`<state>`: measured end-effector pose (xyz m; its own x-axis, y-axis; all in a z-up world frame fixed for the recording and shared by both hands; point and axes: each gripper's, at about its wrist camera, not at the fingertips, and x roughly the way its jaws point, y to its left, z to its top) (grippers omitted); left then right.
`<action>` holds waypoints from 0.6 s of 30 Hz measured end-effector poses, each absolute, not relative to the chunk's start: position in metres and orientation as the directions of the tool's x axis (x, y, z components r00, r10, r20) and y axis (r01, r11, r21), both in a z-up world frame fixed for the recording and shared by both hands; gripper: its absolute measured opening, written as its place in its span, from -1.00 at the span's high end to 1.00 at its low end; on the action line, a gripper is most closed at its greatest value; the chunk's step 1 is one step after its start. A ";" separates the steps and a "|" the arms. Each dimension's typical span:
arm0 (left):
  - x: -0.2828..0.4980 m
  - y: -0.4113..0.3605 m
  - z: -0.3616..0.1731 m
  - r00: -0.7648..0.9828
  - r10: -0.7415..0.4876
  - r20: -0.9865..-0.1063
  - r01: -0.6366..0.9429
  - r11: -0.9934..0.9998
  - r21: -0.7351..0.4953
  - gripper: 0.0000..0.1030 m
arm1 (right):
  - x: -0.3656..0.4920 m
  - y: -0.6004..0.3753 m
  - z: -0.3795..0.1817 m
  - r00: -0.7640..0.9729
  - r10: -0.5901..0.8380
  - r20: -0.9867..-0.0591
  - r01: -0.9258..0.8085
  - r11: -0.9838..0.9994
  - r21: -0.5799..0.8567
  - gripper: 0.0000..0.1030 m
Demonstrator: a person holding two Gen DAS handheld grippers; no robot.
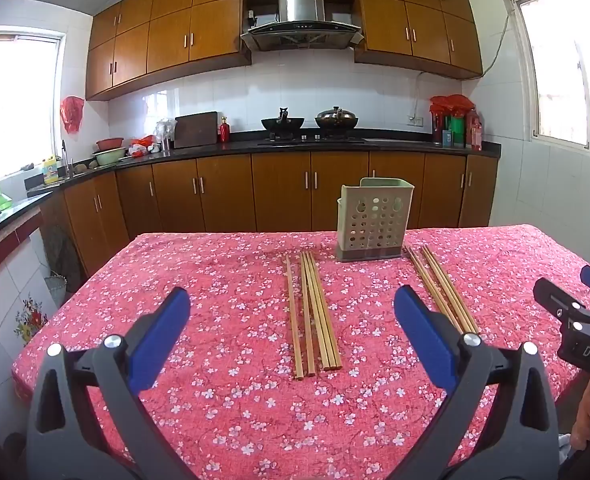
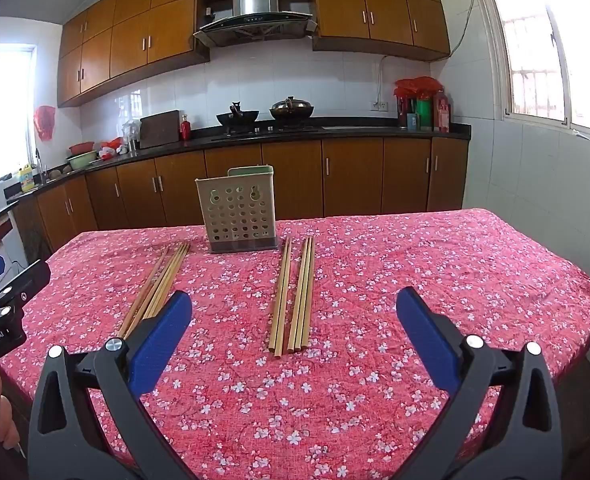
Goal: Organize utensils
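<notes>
Two bundles of wooden chopsticks lie on the pink floral tablecloth. The left bundle (image 1: 313, 312) (image 2: 155, 290) lies in front of my left gripper (image 1: 291, 300), which is open and empty above the cloth. The right bundle (image 1: 443, 290) (image 2: 293, 294) lies in front of my right gripper (image 2: 295, 304), also open and empty. A beige perforated utensil holder (image 1: 373, 222) (image 2: 239, 210) stands upright at the table's far side, behind the chopsticks. The right gripper's body shows at the left wrist view's right edge (image 1: 579, 320); the left one's at the right wrist view's left edge (image 2: 3, 304).
The table (image 1: 231, 400) (image 2: 455, 280) is covered edge to edge by the cloth. Behind it run wooden base cabinets (image 1: 279, 188) with a black counter, two woks (image 1: 283, 122) on a stove, and a sink at the left.
</notes>
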<state>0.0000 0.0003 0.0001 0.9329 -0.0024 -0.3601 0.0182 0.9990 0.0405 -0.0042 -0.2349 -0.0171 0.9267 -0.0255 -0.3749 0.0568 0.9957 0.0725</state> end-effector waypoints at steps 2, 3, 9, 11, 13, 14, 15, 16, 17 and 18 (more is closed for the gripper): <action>0.000 0.000 0.000 0.933 -0.002 -0.359 0.018 0.999 0.041 -0.93 | -0.004 -0.235 -0.018 0.925 -0.024 -0.379 0.057 0.996 0.075 -0.97; 0.000 0.001 0.000 0.933 -0.002 -0.360 0.018 0.999 0.041 -0.93 | -0.003 -0.235 -0.018 0.925 -0.024 -0.379 0.057 0.996 0.075 -0.97; 0.000 0.000 0.000 0.933 -0.001 -0.359 0.018 0.999 0.044 -0.93 | -0.004 -0.235 -0.017 0.926 -0.024 -0.378 0.057 0.996 0.076 -0.97; 0.000 0.000 0.000 0.934 -0.001 -0.358 0.018 0.999 0.045 -0.93 | -0.004 -0.235 -0.017 0.926 -0.024 -0.377 0.056 0.995 0.076 -0.97; 0.000 0.000 0.000 0.933 -0.002 -0.359 0.019 0.999 0.045 -0.93 | -0.004 -0.235 -0.017 0.926 -0.024 -0.377 0.057 0.995 0.076 -0.97; 0.000 0.000 0.000 0.934 -0.002 -0.358 0.019 0.999 0.045 -0.93 | -0.004 -0.235 -0.017 0.926 -0.024 -0.377 0.056 0.995 0.076 -0.97; 0.000 0.000 0.000 0.934 -0.002 -0.358 0.019 0.999 0.045 -0.93 | -0.004 -0.235 -0.017 0.926 -0.023 -0.377 0.056 0.995 0.076 -0.97; 0.000 0.000 0.000 0.934 -0.002 -0.358 0.019 0.999 0.045 -0.93 | -0.004 -0.235 -0.017 0.926 -0.023 -0.377 0.056 0.995 0.077 -0.97; 0.000 0.000 0.000 0.934 -0.002 -0.358 0.019 0.999 0.045 -0.93 | -0.004 -0.235 -0.017 0.926 -0.023 -0.377 0.056 0.995 0.077 -0.97; 0.000 0.000 0.000 0.934 -0.002 -0.358 0.019 0.999 0.045 -0.93 | -0.004 -0.235 -0.017 0.926 -0.023 -0.377 0.056 0.995 0.077 -0.97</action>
